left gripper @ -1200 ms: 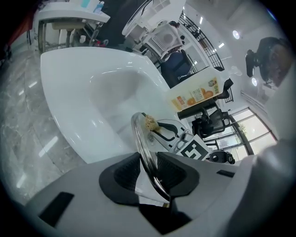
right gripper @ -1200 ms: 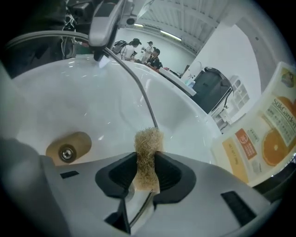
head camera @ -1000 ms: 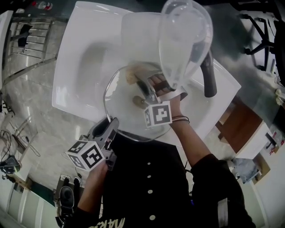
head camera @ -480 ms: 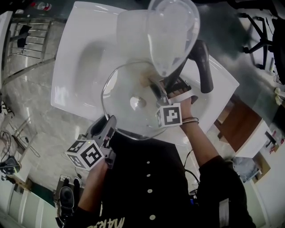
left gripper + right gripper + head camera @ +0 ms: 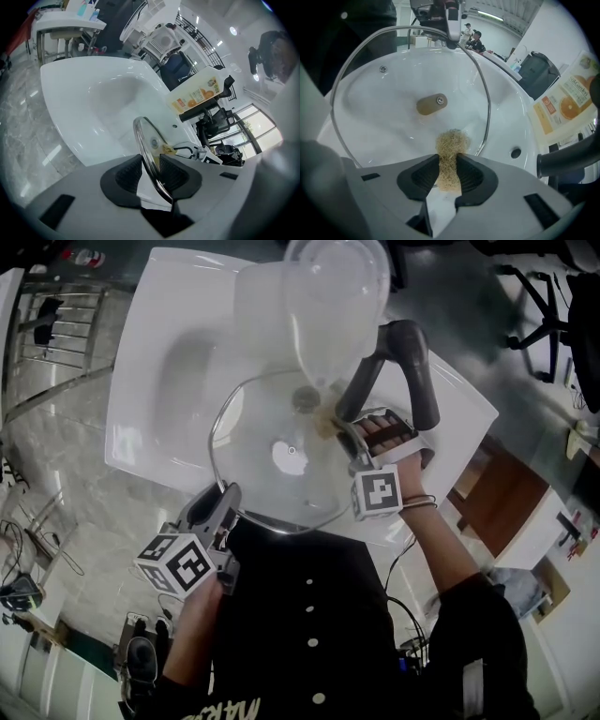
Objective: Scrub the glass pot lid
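White square washbasin [image 5: 141, 399] fills most of the head view. Over its near edge hangs the round glass pot lid with a steel rim [image 5: 281, 460], tilted, its brown knob [image 5: 431, 104] at the middle. The left claw [image 5: 228, 505] is clamped on the rim at the lid's near-left side. The right claw [image 5: 336, 427] is pinched on a tan fibrous scouring wad [image 5: 451, 145], whose tip meets the glass just inside the rim on the tap side. Scrubbing looks under way. Next, the wad likely needs dragging across towards the knob under steady pressure, with the left claw firm so the lid does not twist. A black curved tap [image 5: 417, 371] stands at the basin's right edge, and a clear plastic jug [image 5: 333, 306] sits above its far edge
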`<state>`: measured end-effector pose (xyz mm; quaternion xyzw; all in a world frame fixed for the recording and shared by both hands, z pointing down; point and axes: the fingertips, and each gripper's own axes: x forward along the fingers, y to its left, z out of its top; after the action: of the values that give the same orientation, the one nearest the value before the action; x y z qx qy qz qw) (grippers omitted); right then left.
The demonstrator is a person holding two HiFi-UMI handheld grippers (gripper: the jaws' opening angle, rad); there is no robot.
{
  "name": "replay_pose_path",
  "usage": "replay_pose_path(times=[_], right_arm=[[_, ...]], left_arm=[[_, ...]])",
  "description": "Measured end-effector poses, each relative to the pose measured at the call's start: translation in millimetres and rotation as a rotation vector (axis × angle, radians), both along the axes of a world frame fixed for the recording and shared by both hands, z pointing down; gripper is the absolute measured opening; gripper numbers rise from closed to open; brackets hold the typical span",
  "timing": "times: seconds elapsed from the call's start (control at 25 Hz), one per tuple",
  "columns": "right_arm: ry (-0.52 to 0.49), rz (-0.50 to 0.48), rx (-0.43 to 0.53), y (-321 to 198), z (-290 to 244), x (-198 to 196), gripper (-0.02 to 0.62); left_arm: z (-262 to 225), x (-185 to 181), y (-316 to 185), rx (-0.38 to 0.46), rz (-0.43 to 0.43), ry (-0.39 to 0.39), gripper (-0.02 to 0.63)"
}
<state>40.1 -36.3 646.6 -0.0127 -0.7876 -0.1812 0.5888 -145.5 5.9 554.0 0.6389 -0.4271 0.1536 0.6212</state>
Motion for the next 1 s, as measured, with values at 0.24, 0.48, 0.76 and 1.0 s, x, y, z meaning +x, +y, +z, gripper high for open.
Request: replay_pose_path(times=[0.24, 0.48, 0.76, 1.0], right_arm=[[0.007, -0.009, -0.009, 8.7, 0.7, 6.0, 0.126], [-0.062, 0.021, 0.056, -4.1, -16.5, -7.4, 0.127], [-0.247, 0.022, 0.121, -28.2, -34.3, -80.4, 0.129], [-0.359, 0.023, 0.109, -40.5, -34.1, -135.7, 0.129]], left_arm=[[-2.2, 3.4, 0.1, 0.009, -0.003, 0.001, 0.135], [-2.4, 3.3, -0.5, 0.006, -0.008, -0.003, 0.135], [-0.8, 3.4, 0.6, 0.002, -0.006, -0.004, 0.135], [0.3, 0.8, -0.4, 0.003, -0.007, 0.002, 0.135]])
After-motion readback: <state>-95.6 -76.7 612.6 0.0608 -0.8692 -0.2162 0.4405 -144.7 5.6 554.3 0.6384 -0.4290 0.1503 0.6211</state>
